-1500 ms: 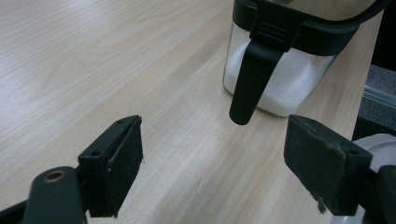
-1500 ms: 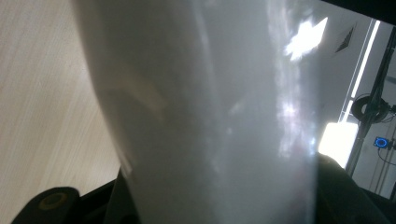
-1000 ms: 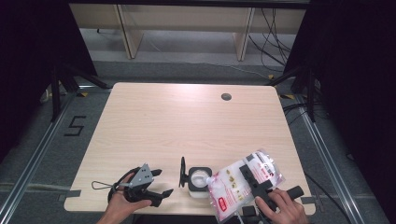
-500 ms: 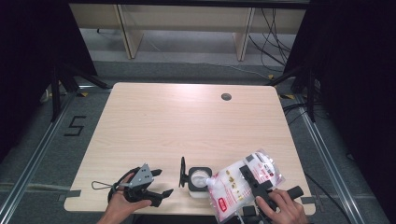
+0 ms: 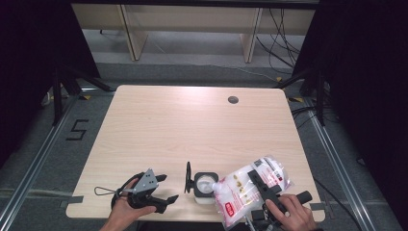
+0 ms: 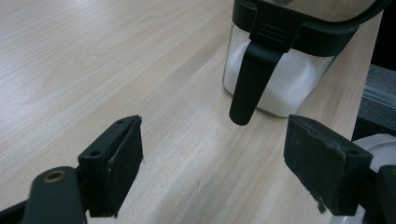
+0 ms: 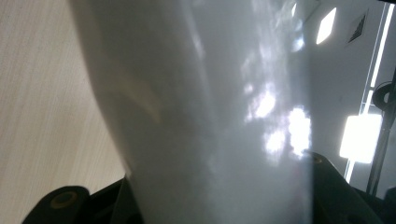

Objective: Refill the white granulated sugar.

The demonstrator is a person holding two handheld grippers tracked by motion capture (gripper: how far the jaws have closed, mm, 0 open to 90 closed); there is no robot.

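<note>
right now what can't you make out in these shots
- Print on the bag: too small in the high view.
- Right gripper fingers: the bag covers them in the right gripper view.
- Jar top: cut off by the left gripper view's upper edge.

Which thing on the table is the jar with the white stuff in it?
Look at the near edge of the wooden table, between the person's two hands. The jar stands there, clear glass with white powder inside and a black lid flipped open, beside the plastic bag tipped toward it.

Left hand-held gripper (image 5: 162, 188) agape, empty.
</note>
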